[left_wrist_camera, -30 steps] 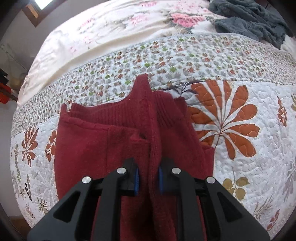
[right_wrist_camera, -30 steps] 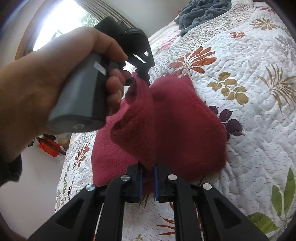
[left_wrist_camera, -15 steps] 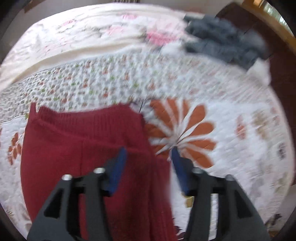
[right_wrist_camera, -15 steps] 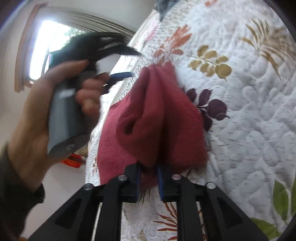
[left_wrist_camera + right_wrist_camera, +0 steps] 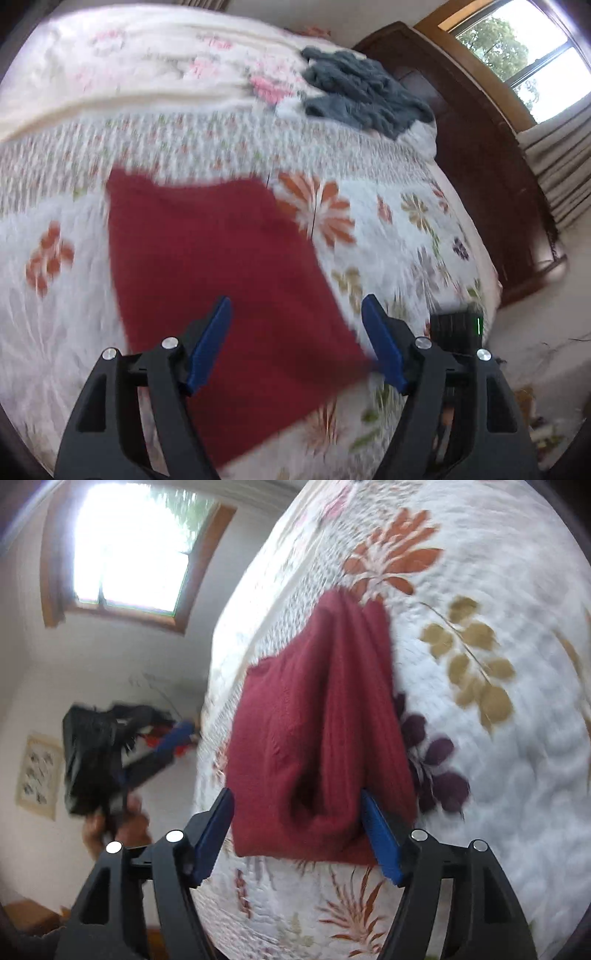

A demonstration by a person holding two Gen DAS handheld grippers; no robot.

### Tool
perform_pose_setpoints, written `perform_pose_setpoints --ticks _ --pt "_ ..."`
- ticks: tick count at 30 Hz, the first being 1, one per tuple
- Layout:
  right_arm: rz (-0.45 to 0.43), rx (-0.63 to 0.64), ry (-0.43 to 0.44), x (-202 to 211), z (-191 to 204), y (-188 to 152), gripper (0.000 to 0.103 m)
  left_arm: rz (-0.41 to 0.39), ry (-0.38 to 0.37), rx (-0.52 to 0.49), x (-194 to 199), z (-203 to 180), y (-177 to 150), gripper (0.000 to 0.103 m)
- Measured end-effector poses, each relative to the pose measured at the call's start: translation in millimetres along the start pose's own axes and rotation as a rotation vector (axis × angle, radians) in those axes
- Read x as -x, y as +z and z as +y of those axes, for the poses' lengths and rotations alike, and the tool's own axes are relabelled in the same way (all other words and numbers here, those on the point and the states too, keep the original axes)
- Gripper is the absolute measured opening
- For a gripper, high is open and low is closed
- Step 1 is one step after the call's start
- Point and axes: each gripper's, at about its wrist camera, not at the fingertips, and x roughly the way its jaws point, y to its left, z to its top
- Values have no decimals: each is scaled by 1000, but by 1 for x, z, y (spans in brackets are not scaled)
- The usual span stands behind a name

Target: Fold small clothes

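I am seeing daylight coming in through a window (image 5: 133,550), which is blowing out to near white in the right wrist view. Motion blur is smearing the quilted bed (image 5: 388,236) and the red garment (image 5: 221,266) in the left wrist view. Fisheye distortion is bending both frames and darkening their corners.

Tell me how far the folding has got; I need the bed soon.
Done: the red garment lies folded on the quilt. In hand: nothing; the left gripper and right gripper are both open. Left: the folds look bunched in the right wrist view, and a grey garment lies crumpled farther up the bed.
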Motion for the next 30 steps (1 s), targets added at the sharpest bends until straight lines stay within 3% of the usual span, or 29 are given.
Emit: perform_pose_setpoints --ticks 2,5,6,8,10,12,15,16,18,20,21,22,24,26,30 --pt "68 25 -17 -14 5 8 72 22 -56 46 -1 14 -17 70" --pt "158 85 -86 -30 13 11 20 31 -128 119 -5 30 -40 67" --pt "142 68 -76 -25 12 10 18 32 -149 136 -7 33 -46 67" --pt "111 34 -64 -14 3 10 17 35 -182 160 -11 38 -57 67" --pt "102 19 -77 -10 -10 8 18 65 -166 166 -23 43 -67 67" --pt "106 -17 -51 -4 -16 6 38 78 -159 191 -31 52 -73 67" --pt "-30 -5 -27 23 6 17 45 75 -189 227 -36 64 -78 67" --pt "-34 -2 -13 23 10 17 45 70 -199 233 -35 67 -80 67" --pt "31 4 5 8 22 25 45 59 -215 237 -32 67 -80 67" --pt "112 -8 -19 -12 22 27 46 49 -246 237 -27 63 -79 66" --pt "171 -29 -72 -29 17 28 46 47 -266 232 -26 59 -78 65" --pt "198 -38 -144 -37 13 28 43 48 -291 220 -24 54 -78 64" --pt "194 -17 -136 -35 14 24 20 53 -330 189 -21 44 -78 64" --pt "133 14 -118 -21 19 22 17 77 -365 156 -25 33 -79 64" --pt "99 -71 -150 -11 -24 9 15 197 -278 158 -62 41 -95 60"
